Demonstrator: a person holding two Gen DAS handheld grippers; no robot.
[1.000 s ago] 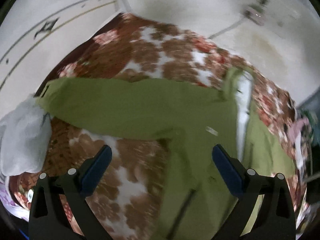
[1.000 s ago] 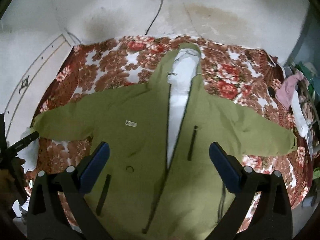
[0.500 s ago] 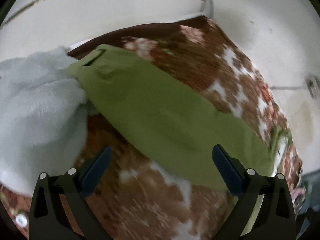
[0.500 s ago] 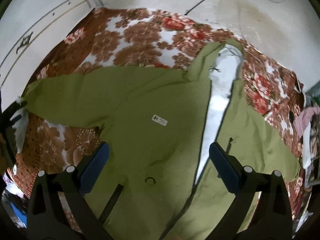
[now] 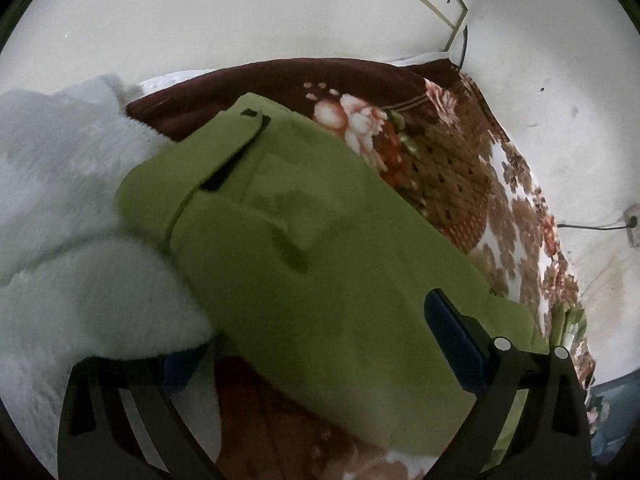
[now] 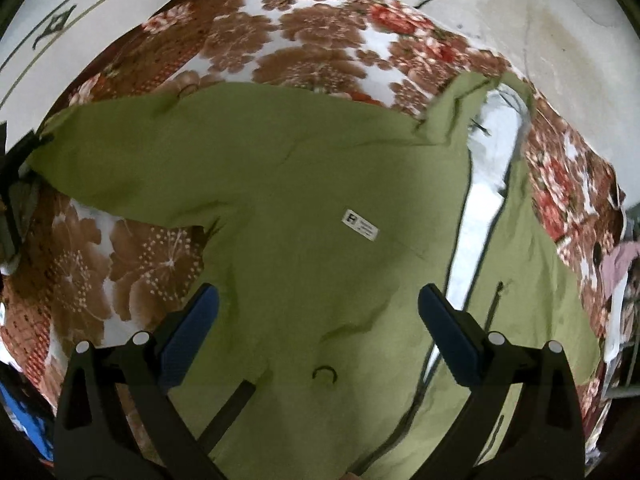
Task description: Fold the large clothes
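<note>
A large olive-green jacket [image 6: 320,208] lies spread face up on a floral bedspread [image 6: 312,40], its zip open on a white lining [image 6: 480,208]. Its left sleeve [image 5: 320,248] reaches to the bed's left side, the cuff [image 5: 192,184] with its tab resting against a white fluffy cloth [image 5: 60,208]. My left gripper [image 5: 316,344] is open, low over that sleeve, with the sleeve between its fingers; the left finger is partly hidden under the fluffy cloth. My right gripper [image 6: 318,328] hangs open above the jacket's left chest, holding nothing.
White walls [image 5: 240,12] close in behind the bed. A cable and wall socket [image 5: 630,230] sit on the far wall. Pink and white clothes [image 6: 616,264] pile at the bed's right edge. The left gripper's body [image 6: 16,184] shows at the sleeve end.
My left gripper has swung left and dropped close to the sleeve cuff, which now fills its view. My right gripper has shifted left and nearer, over the jacket's left chest.
</note>
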